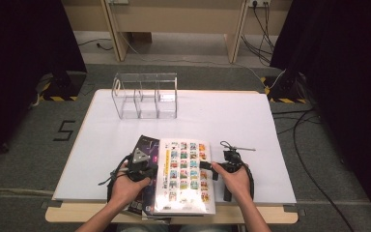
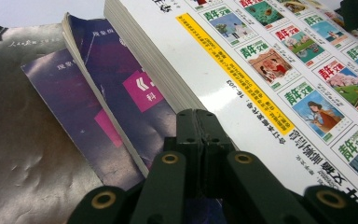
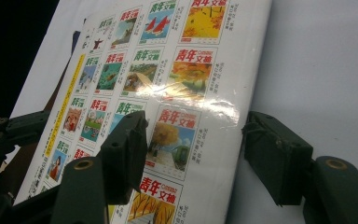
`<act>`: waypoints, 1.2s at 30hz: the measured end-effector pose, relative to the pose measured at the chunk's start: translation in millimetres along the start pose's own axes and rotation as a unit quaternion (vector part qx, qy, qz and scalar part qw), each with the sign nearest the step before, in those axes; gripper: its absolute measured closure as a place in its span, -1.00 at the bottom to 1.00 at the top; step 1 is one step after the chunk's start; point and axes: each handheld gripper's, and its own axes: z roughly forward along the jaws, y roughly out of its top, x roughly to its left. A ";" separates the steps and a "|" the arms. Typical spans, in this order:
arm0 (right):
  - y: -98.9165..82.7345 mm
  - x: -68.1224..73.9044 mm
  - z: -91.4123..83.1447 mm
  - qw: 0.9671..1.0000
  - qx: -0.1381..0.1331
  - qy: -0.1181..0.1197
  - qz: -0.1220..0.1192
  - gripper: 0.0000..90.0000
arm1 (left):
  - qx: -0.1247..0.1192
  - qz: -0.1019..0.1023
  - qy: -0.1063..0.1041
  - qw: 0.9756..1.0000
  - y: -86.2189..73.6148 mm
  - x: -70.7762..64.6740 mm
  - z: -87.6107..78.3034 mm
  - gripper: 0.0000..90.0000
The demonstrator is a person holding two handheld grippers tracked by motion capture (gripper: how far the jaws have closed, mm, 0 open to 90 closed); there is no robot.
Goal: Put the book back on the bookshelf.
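A thick white magazine (image 1: 186,174) with rows of small cover pictures lies on top of a purple book (image 1: 147,145) near the table's front edge. In the left gripper view the magazine (image 2: 270,70) overlaps the purple book (image 2: 121,93), which rests on a dark grey cover (image 2: 23,140). My left gripper (image 2: 198,119) is shut, its tips together at the magazine's page edge with nothing visible between them; the high view shows it (image 1: 153,169) at the magazine's left side. My right gripper (image 3: 196,154) is open and straddles the magazine's (image 3: 168,84) right edge, one jaw over the cover, the other over the table (image 1: 210,169).
A clear acrylic organiser (image 1: 145,96) with three compartments stands at the back left of the white table (image 1: 232,116). Cables run over the floor at the right. The stack slightly overhangs the table's front edge between the person's forearms.
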 end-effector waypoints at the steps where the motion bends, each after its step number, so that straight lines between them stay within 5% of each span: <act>1: 0.5 0.2 0.2 1.000 0.001 0.000 0.002 -0.14 | -0.001 0.000 -0.001 1.000 -0.2 0.5 0.0 0.95; 14: 2.5 3.4 1.9 1.000 0.009 -0.008 0.017 -0.15 | 0.000 0.003 0.002 1.000 0.1 -0.6 0.2 0.95; 17: 0.4 -1.9 -2.1 0.999 0.014 0.007 0.040 -0.02 | 0.000 0.002 -0.002 1.000 -0.1 0.6 0.0 0.95; 27: 1.6 -11.3 -5.3 0.997 0.029 0.035 0.057 0.10 | 0.005 0.010 0.009 1.000 2.0 -1.6 0.3 0.96; 36: 8.9 -9.4 -15.6 0.998 0.021 0.046 0.042 0.28 | 0.011 0.014 0.014 1.000 3.5 -0.9 0.2 0.98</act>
